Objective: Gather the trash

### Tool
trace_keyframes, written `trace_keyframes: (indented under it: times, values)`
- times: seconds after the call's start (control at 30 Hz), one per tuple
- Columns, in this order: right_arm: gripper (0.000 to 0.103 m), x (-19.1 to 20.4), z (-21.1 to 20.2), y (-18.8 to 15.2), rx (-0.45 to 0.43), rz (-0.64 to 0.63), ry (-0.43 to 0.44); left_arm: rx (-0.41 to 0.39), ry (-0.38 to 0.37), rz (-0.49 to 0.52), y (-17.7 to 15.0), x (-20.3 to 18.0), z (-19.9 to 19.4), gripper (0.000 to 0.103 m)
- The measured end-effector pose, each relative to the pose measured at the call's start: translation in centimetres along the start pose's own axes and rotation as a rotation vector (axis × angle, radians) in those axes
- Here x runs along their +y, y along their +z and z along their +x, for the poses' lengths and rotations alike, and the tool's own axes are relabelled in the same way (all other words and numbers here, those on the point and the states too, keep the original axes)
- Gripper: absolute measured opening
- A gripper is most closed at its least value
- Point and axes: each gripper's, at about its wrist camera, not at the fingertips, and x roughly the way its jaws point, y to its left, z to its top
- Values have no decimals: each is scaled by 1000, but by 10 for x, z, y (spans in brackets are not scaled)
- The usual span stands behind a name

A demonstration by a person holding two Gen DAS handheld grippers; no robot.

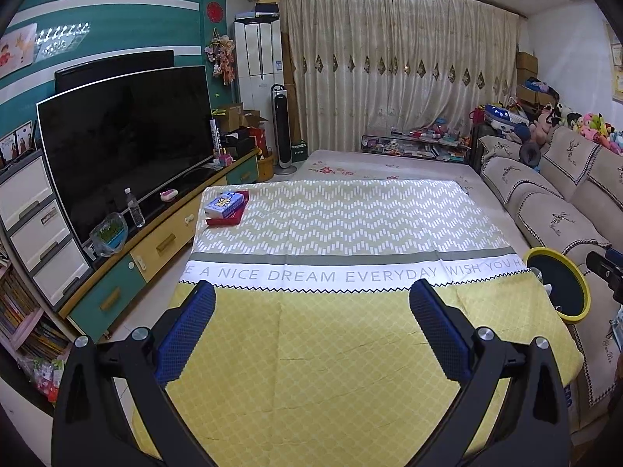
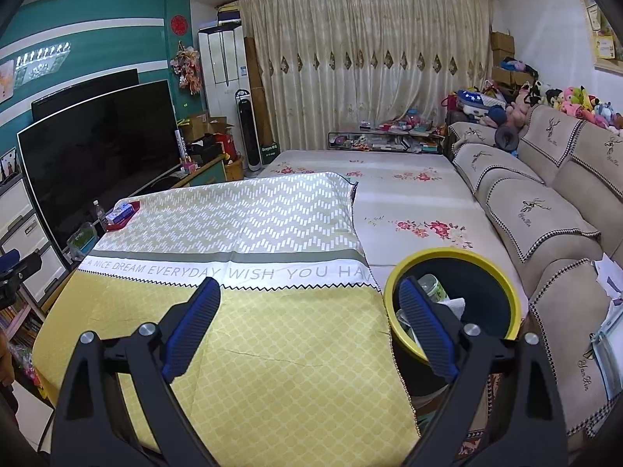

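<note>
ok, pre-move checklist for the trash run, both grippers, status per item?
1. Left gripper open and holding nothing: ok.
2. Right gripper open and holding nothing: ok.
3. Bin upright at the right edge of the cloth, mouth unobstructed: ok. It already holds a bottle and crumpled tissue.
4. Loose trash left on the yellow cloth: none visible near the grippers.
5. Blue box on a red tray at the far left corner of the cloth: trash or not, cannot tell.
6. Trash elsewhere, such as floor or sofa: cannot tell.
</note>
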Motion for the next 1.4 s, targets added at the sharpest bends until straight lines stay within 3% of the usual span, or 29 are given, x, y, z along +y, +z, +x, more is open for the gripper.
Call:
trace_keyframes:
  times: [1.4]
  values:
    - [89, -3, 8, -2, 24, -2, 5, 17, -10, 6, -7, -6, 6, 98]
